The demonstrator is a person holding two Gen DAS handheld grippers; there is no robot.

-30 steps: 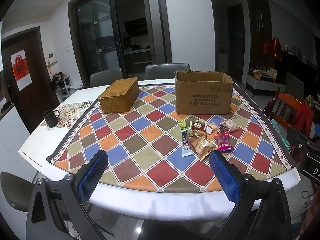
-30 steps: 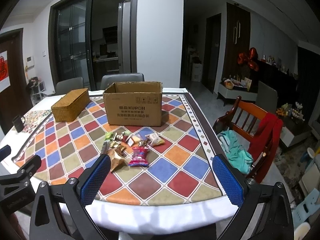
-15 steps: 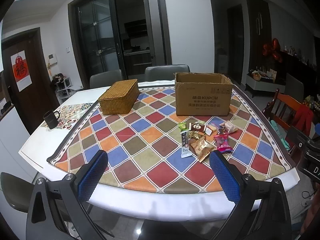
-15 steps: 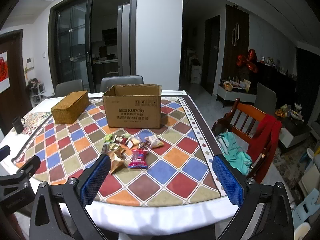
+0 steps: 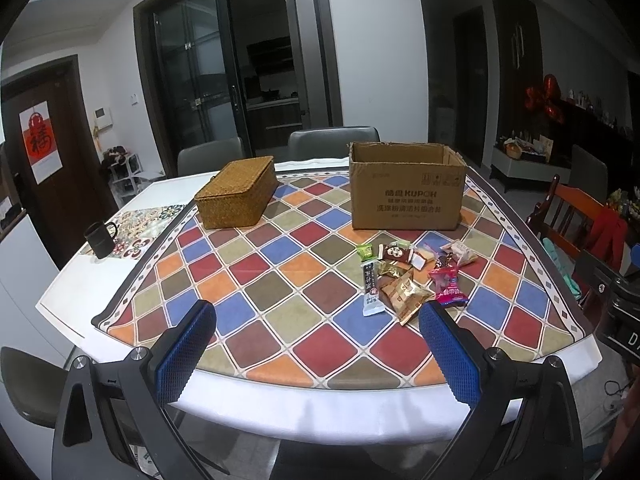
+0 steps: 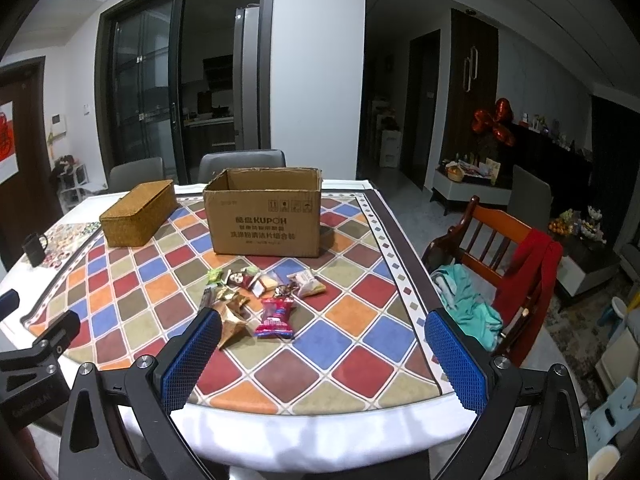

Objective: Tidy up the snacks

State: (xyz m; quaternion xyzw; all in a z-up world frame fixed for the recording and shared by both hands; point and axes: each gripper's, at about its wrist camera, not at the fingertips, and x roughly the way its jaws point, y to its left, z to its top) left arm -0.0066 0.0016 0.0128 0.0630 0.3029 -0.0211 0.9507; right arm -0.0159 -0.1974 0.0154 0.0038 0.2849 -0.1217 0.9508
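A loose pile of wrapped snacks [image 5: 408,276] lies on the checkered tablecloth, in front of an open cardboard box [image 5: 406,186]. The pile shows in the right wrist view [image 6: 256,296] too, with a pink packet [image 6: 275,317] nearest and the box [image 6: 266,212] behind. My left gripper [image 5: 316,354] is open and empty, held over the table's near edge, left of the pile. My right gripper [image 6: 324,360] is open and empty, just short of the pink packet.
A closed woven basket [image 5: 237,192] stands left of the box. A black mug [image 5: 100,238] sits on a patterned mat at the far left. A wooden chair with red and teal clothes [image 6: 500,276] stands off the table's right edge. Grey chairs [image 5: 334,140] stand behind.
Both grippers have crept slightly forward and up toward the table; the snacks and box have not moved. Both stay open.
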